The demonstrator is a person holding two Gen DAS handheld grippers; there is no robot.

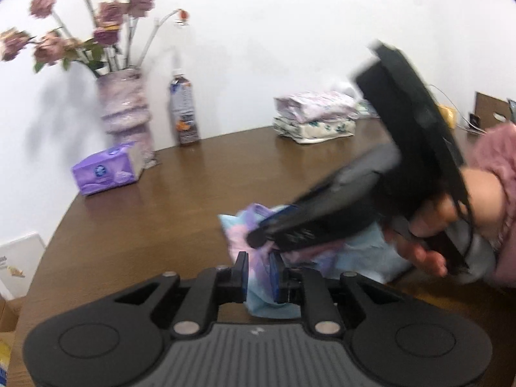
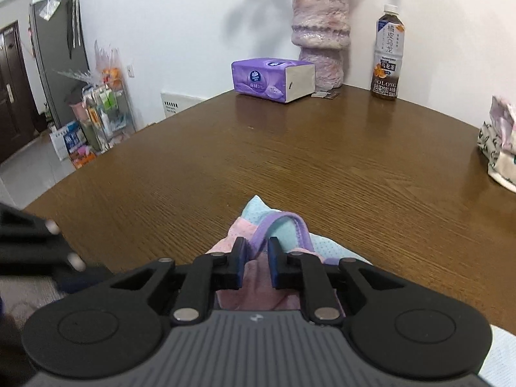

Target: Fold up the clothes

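Observation:
A small pastel garment (image 1: 371, 254) in light blue, pink and purple lies bunched on the brown wooden table (image 1: 161, 209). In the left wrist view my left gripper (image 1: 259, 267) has the cloth pinched between its fingers at the near edge. My right gripper (image 1: 258, 240), held by a hand (image 1: 477, 200) in a pink sleeve, reaches in from the right onto the same garment. In the right wrist view the right gripper (image 2: 257, 254) is shut on the garment (image 2: 258, 208) by its purple trim. The left gripper's body shows blurred at the left edge there.
Along the table's far side stand a purple tissue pack (image 1: 106, 171) (image 2: 264, 79), a pink vase of flowers (image 1: 125, 109) (image 2: 319, 42) and a tea bottle (image 1: 184, 113) (image 2: 387, 54). A stack of folded clothes (image 1: 314, 116) (image 2: 498, 142) lies at the back right.

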